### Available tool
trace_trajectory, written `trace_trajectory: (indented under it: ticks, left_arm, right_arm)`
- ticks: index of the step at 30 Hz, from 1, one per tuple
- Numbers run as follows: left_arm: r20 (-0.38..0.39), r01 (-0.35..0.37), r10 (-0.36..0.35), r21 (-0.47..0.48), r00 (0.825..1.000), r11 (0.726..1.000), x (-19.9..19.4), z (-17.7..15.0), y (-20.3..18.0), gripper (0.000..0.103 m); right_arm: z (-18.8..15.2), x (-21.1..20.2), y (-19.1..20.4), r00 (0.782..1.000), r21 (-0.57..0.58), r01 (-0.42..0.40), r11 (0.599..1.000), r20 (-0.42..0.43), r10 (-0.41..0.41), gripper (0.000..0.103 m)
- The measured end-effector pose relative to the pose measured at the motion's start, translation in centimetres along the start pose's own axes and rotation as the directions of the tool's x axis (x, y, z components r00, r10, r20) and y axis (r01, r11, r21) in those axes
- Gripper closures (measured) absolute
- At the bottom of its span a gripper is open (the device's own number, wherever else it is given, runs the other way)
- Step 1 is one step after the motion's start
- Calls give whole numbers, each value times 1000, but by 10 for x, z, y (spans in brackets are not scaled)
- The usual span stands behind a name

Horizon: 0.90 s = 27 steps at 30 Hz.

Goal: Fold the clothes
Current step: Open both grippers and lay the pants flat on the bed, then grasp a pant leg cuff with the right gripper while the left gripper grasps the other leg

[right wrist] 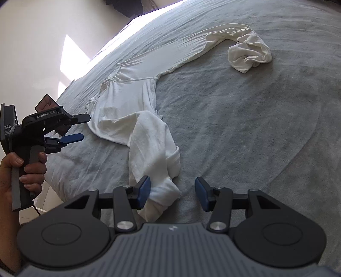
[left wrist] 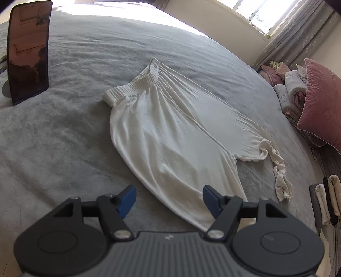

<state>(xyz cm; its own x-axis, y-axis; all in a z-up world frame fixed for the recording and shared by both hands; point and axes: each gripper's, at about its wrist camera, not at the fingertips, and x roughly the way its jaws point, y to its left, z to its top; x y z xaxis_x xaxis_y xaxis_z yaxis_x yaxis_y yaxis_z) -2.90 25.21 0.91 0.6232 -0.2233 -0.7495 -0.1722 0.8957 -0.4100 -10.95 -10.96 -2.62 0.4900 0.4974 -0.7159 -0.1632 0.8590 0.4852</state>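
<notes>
Evidently folding is barely beginning: the white trousers [left wrist: 170, 132] are lying spread on the bed [left wrist: 64, 138], legs rumpled; left claw [left wrist: 169, 199] and right claw [right wrist: 172, 191] are hovering agape, gripping nothing.

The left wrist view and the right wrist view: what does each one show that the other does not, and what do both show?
Only the left wrist view shows the dark upright phone, the pink velvet cushion and the window. Only the right wrist view shows the left gripper from outside, held open by a hand, and the sunlit cream wall. Both show the white elastic-waist trousers lying on the grey bedspread.
</notes>
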Motion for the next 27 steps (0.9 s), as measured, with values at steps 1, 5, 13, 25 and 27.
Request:
trace_trajectory:
  ticks: [1,5,13,25,27]
  left_arm:
    - [-6,5,-5,-4,1000,1000,0,1,0,33]
    - [-41,64,-65,-17,997,998,1,1,-1,33]
    - [-134,246,-249,-38,959,969,5,-6,-11,33]
    - [-185,250,-235,67,954,966,13,-17,-41,32]
    - [-202,266,-245,83,948,960,13,-19,-43,32]
  right_arm:
    - [2,1,1,1000,9,-12,1000,1,12,75]
    - [10,4,12,999,17,-34,999,28,34,92]
    - [5,31,62,991,-79,-130,988,1,131,96]
    - [-3,-9,54,987,-142,83,986,147,-62,51]
    - [-4,-11,43,983,-114,115,987,158,-96,51]
